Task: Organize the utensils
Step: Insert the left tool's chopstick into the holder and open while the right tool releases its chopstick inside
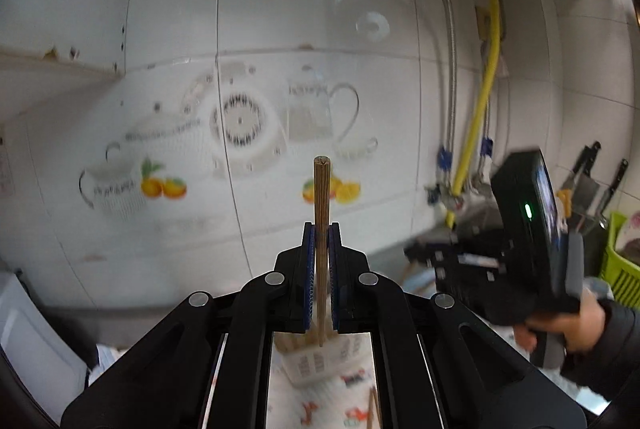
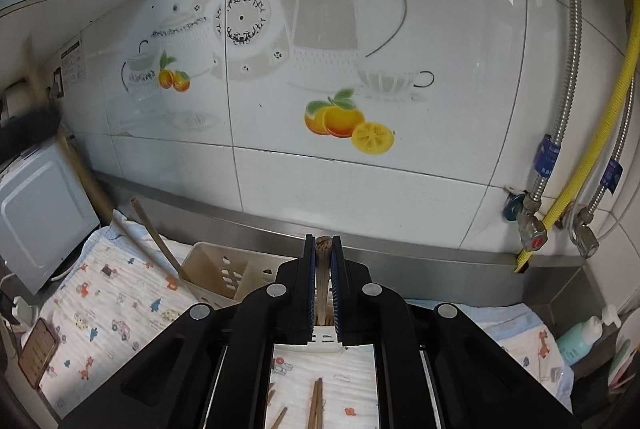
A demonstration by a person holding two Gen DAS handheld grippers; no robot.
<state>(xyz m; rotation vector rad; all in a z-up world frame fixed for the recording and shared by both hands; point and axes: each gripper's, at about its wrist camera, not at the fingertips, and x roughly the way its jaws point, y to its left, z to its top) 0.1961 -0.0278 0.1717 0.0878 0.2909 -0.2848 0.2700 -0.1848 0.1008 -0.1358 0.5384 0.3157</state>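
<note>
1. The left gripper [image 1: 321, 229] had its jaws pinched on a light chopstick [image 1: 321, 197], held upright above the worktop.
2. The right gripper [image 2: 322, 241] had its jaws pinched on a darker chopstick [image 2: 322, 269], poised over the beige holder [image 2: 224, 269].
3. One chopstick [image 2: 160, 241] already leaned in the holder.
4. Several loose chopsticks [image 2: 316, 405] lay on the patterned cloth [image 2: 108, 309]; sorting seemed roughly midway.

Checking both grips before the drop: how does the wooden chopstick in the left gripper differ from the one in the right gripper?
The left gripper's pale wooden chopstick sticks far above the left gripper; the right gripper's darker wooden chopstick barely clears the right gripper. Both stand upright, clamped between blue pads.
</note>
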